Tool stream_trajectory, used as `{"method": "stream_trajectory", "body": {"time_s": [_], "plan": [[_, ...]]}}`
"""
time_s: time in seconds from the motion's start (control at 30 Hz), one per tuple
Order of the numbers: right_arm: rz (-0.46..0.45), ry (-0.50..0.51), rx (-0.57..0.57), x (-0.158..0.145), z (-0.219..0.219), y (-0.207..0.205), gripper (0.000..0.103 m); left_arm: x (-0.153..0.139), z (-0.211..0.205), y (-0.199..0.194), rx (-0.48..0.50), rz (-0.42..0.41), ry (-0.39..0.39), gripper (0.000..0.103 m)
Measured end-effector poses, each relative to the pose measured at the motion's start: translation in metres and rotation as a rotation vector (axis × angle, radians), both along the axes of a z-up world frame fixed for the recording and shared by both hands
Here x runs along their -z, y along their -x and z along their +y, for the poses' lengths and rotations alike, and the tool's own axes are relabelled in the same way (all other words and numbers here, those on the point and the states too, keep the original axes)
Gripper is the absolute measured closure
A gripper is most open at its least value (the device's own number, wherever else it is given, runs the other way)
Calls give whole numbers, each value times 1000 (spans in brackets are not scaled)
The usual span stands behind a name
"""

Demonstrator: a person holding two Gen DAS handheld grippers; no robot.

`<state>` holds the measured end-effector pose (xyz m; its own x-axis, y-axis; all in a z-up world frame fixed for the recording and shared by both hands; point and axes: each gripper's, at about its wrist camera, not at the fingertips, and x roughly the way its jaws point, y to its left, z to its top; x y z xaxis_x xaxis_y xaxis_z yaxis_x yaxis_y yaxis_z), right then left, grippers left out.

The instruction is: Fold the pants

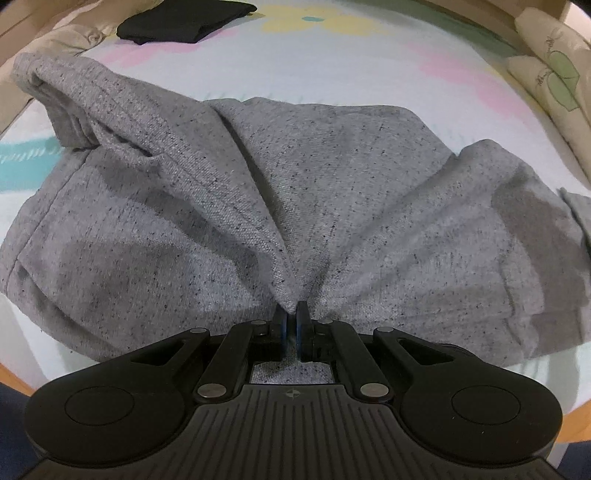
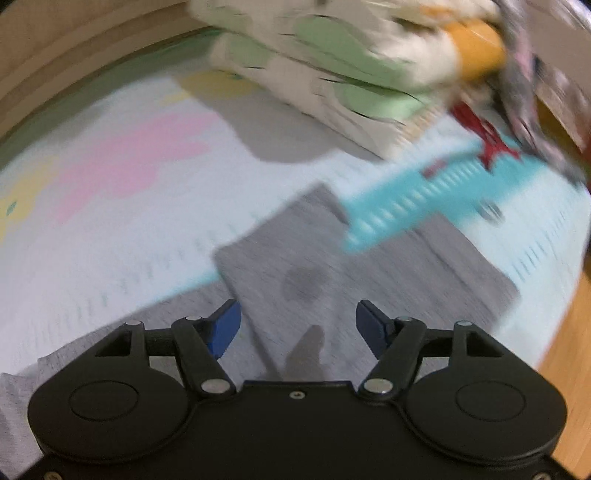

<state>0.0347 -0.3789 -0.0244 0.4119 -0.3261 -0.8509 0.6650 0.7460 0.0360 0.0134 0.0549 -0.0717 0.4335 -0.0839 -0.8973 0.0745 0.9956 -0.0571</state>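
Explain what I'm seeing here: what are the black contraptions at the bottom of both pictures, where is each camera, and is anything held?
Each black contraption is a hand-held two-finger tool with a camera looking along its fingers. In the left wrist view, the left tool is shut, pinching a bunch of the grey pants, which lie rumpled on a pastel patterned mat. A folded black cloth lies beyond. In the blurred right wrist view, the right tool is open and holds nothing, above grey fabric.

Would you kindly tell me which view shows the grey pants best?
The left wrist view: the pants fill the frame, sharp, with the left gripper pinching a fold. The right wrist view is motion-blurred and shows only a flat leg section beneath the open right gripper.
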Motion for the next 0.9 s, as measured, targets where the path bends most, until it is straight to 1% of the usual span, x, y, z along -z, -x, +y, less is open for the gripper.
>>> {"method": "stream_trajectory", "body": {"time_s": [0.1, 0.17, 0.23, 0.27, 0.3, 0.33, 0.37, 0.4, 0.47, 0.53, 0.63, 0.7, 0.77, 0.87, 0.9], "plan": [[33, 54, -42, 16, 12, -35, 33, 0, -3, 2, 14, -11, -18, 99], [74, 89, -61, 31, 18, -53, 34, 1, -6, 3, 22, -17, -27, 99], [128, 126, -84, 46, 25, -64, 39, 2, -7, 4, 29, -22, -33, 99], [158, 142, -104, 55, 26, -69, 50, 7, -9, 5, 30, -23, -33, 99], [189, 154, -116, 61, 27, -72, 63, 6, -9, 4, 29, -23, -30, 99], [186, 168, -122, 63, 26, -72, 69, 5, -8, 7, 29, -23, -26, 99], [176, 169, -119, 62, 25, -70, 94, 3, -7, 10, 28, -21, -23, 99], [173, 143, -123, 57, 21, -69, 98, 0, -3, 11, 26, -20, -19, 99], [156, 82, -114, 42, 8, -63, 99, -3, -3, 11, 24, -24, -14, 99], [112, 35, -69, 24, -13, -47, 99, -6, 0, 16, 28, -33, -14, 99], [77, -17, 18, 0, -48, -14, 98, -7, 1, 21, 38, -45, -21, 99], [62, -55, 84, -9, -72, 13, 98, -8, 0, 23, 40, -49, -18, 99], [62, -86, 140, -9, -92, 37, 98, -9, 2, 25, 41, -47, -2, 99], [92, -187, 203, 9, -120, 66, 99, -14, 2, 28, 42, -62, -8, 99], [105, -202, 229, 14, -124, 71, 99, -16, 3, 29, 44, -67, -6, 99]]}}
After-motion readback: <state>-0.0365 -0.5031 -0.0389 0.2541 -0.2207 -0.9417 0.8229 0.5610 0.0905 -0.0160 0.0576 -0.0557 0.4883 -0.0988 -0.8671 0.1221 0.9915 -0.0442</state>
